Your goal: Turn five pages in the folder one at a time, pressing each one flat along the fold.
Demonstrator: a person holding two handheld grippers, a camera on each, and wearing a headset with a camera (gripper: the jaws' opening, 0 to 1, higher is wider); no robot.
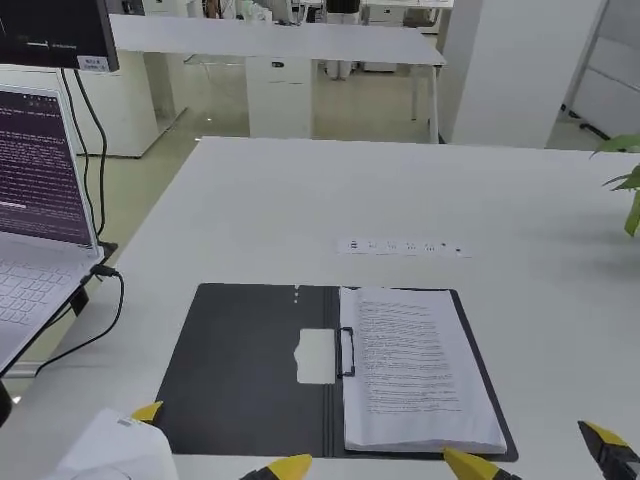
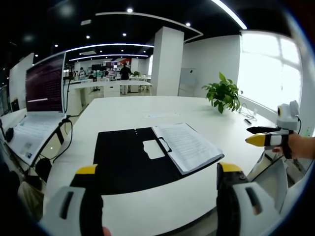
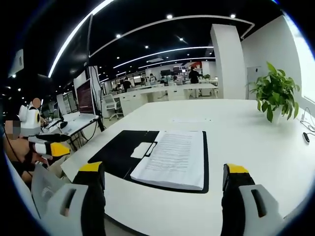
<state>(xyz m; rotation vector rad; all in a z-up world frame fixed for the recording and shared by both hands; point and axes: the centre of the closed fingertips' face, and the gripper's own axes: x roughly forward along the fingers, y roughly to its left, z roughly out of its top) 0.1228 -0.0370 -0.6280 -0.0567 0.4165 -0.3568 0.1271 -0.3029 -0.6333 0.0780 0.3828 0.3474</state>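
The folder (image 1: pixel 250 370) lies open on the white table (image 1: pixel 300 200) in the lower middle of the head view. Its left cover is bare black apart from a pale label (image 1: pixel 317 356), and the whole stack of printed pages (image 1: pixel 415 365) sits on its right half, held at the spine by a black clip (image 1: pixel 346 352). No sheet lies on the left cover, so the count looks to be at zero and the step in hand is the approach to the first page. The left gripper (image 2: pixel 157 169) hangs at the near edge of the table, low in its own view, with its yellow-tipped jaws spread wide and nothing between them. The right gripper (image 3: pixel 163 168) is likewise held short of the folder, its jaws wide apart and empty, and the stack lies just above them in its view. A laptop (image 1: pixel 30 200) stands at the left edge of the head view, well apart from the folder. The next move probably calls for one gripper to reach the free outer edge of the stack and lift the top sheet alone. It would close lightly so that a second sheet does not come with it, then carry the sheet over the spine towards the left cover. The other gripper would then be free to press down along the fold beside the clip.
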